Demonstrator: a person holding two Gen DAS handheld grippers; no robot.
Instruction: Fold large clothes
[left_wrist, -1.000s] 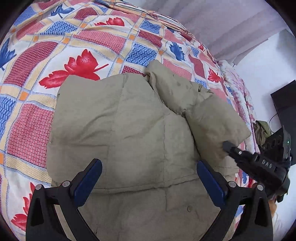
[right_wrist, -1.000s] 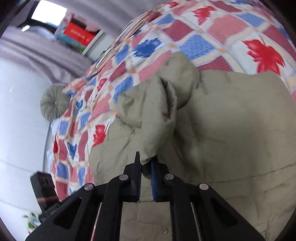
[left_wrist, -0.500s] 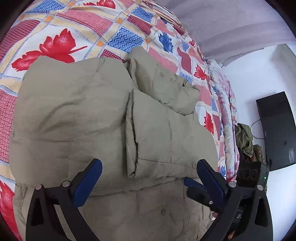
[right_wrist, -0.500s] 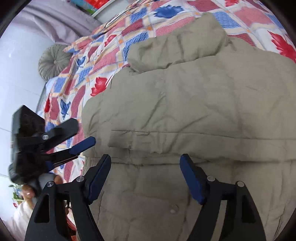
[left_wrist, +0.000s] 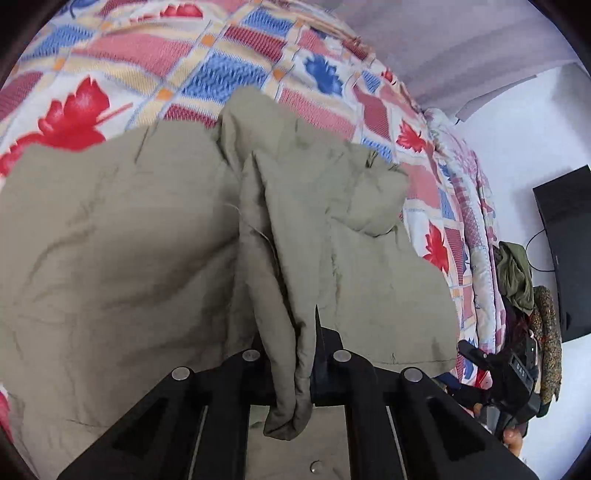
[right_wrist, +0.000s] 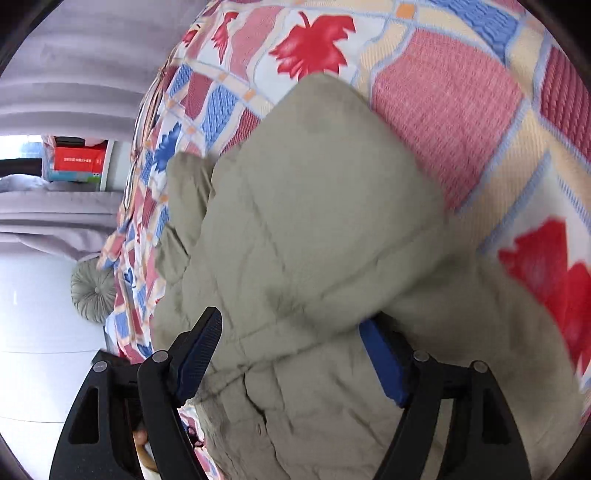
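Left tongs (left_wrist: 295, 369): together, clamped on a bunched fold of the khaki padded jacket (left_wrist: 147, 258). The pinched fabric runs up between the 2 fingers and a short tail of it hangs out below the pinch. From there the fold rises as a ridge away from the camera toward the hood (left_wrist: 280, 147).

Right tongs (right_wrist: 291, 354): apart, blue pads (right_wrist: 384, 365) wide. A puffy edge of the jacket (right_wrist: 314, 229) sits between them, bulging over the gap. The right pad looks tucked under the fabric; whether either pad presses on it I can't tell. Frame is motion-blurred.

Jacket lies spread on the bed, on a patchwork bedspread (left_wrist: 229, 48) with red and blue leaf prints. Body of the jacket is flat to the left of the left tongs; a snap button (left_wrist: 316, 466) shows near the bottom edge.

In the left view the right tongs (left_wrist: 480, 360) show at the jacket's lower right corner, by the bed edge.

Far: black cabinet (left_wrist: 565, 251), pile of clothes (left_wrist: 517, 273), round grey cushion (right_wrist: 92, 291), white floor.
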